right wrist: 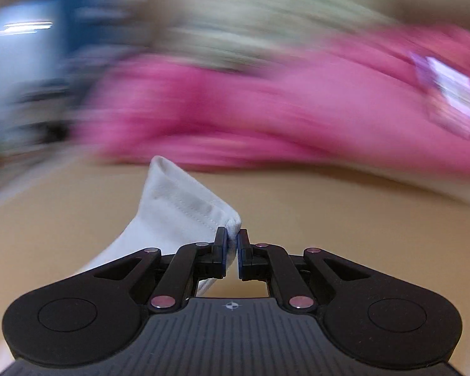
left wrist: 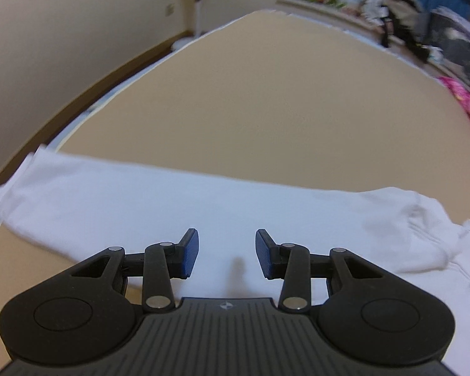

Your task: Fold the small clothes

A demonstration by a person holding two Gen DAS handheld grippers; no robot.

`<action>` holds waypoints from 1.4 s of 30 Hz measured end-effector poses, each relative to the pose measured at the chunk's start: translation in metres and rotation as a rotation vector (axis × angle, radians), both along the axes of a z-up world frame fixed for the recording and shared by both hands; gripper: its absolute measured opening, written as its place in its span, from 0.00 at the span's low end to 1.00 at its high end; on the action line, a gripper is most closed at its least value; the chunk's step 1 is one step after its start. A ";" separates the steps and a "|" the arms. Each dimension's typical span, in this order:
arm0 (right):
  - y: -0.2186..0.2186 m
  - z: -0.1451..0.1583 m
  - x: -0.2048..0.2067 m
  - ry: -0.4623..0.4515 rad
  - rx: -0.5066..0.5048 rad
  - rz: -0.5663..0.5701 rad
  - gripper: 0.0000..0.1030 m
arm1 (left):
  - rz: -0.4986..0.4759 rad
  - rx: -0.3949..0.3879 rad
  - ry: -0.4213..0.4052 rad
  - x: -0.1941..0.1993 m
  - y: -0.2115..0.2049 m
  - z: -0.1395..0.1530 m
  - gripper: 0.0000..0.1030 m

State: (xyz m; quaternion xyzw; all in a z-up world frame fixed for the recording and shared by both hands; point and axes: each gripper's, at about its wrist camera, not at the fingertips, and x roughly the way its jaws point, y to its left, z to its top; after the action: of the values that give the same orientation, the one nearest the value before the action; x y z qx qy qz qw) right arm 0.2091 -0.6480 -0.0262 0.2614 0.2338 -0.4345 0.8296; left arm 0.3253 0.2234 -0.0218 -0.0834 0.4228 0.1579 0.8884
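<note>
R claw [right wrist: 233, 244] pinching hem of white garment [right wrist: 175, 210]; L claw [left wrist: 227, 252] spread, empty, above it.

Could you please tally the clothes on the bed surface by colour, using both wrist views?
White garment, its hem pinched by the right gripper, lying under the open left gripper: 1
Pink garment: 1
Total: 2
</note>
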 end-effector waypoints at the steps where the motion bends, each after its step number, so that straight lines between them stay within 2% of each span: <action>1: -0.016 -0.013 -0.015 0.006 0.037 -0.068 0.09 | -0.022 0.006 -0.014 -0.001 -0.007 0.001 0.43; 3: -0.014 -0.028 -0.032 -0.010 0.025 -0.100 0.09 | -0.059 0.001 -0.038 0.002 -0.008 -0.006 0.44; 6: 0.030 -0.040 -0.031 -0.044 -0.053 0.043 0.09 | -0.122 -0.022 -0.083 -0.001 -0.029 -0.007 0.44; 9: 0.094 -0.039 0.007 -0.114 -0.031 0.286 0.12 | -0.221 -0.038 -0.126 0.001 -0.051 -0.014 0.44; 11: 0.143 -0.037 0.035 -0.124 -0.019 0.506 0.22 | -0.264 -0.029 -0.144 0.007 -0.066 -0.021 0.44; 14: 0.227 -0.031 0.082 -0.131 0.019 0.843 0.29 | -0.294 -0.049 -0.164 0.026 -0.069 -0.040 0.45; 16: 0.273 -0.027 0.108 -0.126 0.018 0.963 0.32 | -0.295 -0.065 -0.179 0.048 -0.067 -0.047 0.48; 18: 0.309 -0.026 0.128 -0.103 -0.011 1.034 0.39 | -0.298 -0.078 -0.195 0.063 -0.070 -0.055 0.58; 19: 0.327 -0.031 0.143 -0.069 -0.017 1.070 0.46 | -0.302 -0.082 -0.198 0.071 -0.072 -0.059 0.65; 21: 0.350 -0.041 0.166 -0.004 -0.013 1.095 0.47 | -0.328 -0.098 -0.188 0.088 -0.081 -0.064 0.71; 24: 0.374 -0.056 0.192 0.088 -0.028 1.117 0.47 | -0.371 -0.120 -0.174 0.107 -0.088 -0.078 0.71; 26: 0.384 -0.064 0.203 0.119 -0.066 1.129 0.51 | -0.403 -0.132 -0.146 0.119 -0.093 -0.088 0.70; 27: 0.386 -0.065 0.208 0.123 -0.087 1.127 0.52 | -0.415 -0.129 -0.127 0.122 -0.095 -0.094 0.65; 28: 0.388 -0.066 0.211 0.123 -0.095 1.117 0.52 | -0.427 -0.112 -0.125 0.125 -0.097 -0.098 0.50; 29: 0.388 -0.066 0.213 0.116 -0.088 1.108 0.52 | -0.451 -0.103 -0.129 0.128 -0.099 -0.100 0.21; 30: 0.388 -0.065 0.215 0.111 -0.089 1.098 0.51 | -0.478 -0.103 -0.128 0.129 -0.099 -0.102 0.09; 31: 0.390 -0.065 0.214 0.105 -0.096 1.088 0.45 | -0.493 -0.091 -0.130 0.131 -0.099 -0.102 0.03; 32: 0.384 -0.068 0.213 0.100 -0.101 1.078 0.32 | -0.506 -0.082 -0.131 0.133 -0.099 -0.102 0.03; 33: 0.380 -0.068 0.213 0.093 -0.104 1.077 0.27 | -0.504 -0.080 -0.141 0.133 -0.098 -0.103 0.03; 34: 0.381 -0.067 0.213 0.081 -0.103 1.091 0.19 | -0.466 -0.081 -0.169 0.135 -0.091 -0.099 0.02; 35: 0.373 -0.067 0.217 0.068 -0.107 1.098 0.16 | -0.422 -0.091 -0.190 0.133 -0.084 -0.095 0.02; 37: 0.367 -0.062 0.209 0.014 -0.132 1.086 0.16 | -0.352 -0.137 -0.224 0.137 -0.067 -0.092 0.03; 39: 0.363 -0.055 0.206 -0.052 -0.137 1.056 0.17 | -0.359 -0.098 -0.236 0.136 -0.073 -0.091 0.04; 40: 0.364 -0.055 0.208 -0.054 -0.154 1.040 0.17 | -0.343 -0.052 -0.224 0.136 -0.078 -0.091 0.06; 41: 0.367 -0.057 0.209 -0.025 -0.207 0.993 0.17 | -0.323 -0.024 -0.206 0.136 -0.081 -0.090 0.14; 42: 0.365 -0.058 0.208 0.014 -0.224 0.958 0.19 | -0.313 -0.044 -0.208 0.135 -0.080 -0.088 0.19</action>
State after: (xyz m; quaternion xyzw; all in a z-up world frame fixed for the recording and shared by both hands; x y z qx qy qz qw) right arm 0.4172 -0.2833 -0.0843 0.0307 0.2850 -0.0282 0.9576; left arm 0.4603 0.1436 -0.1097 -0.0517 0.3401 -0.0010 0.9390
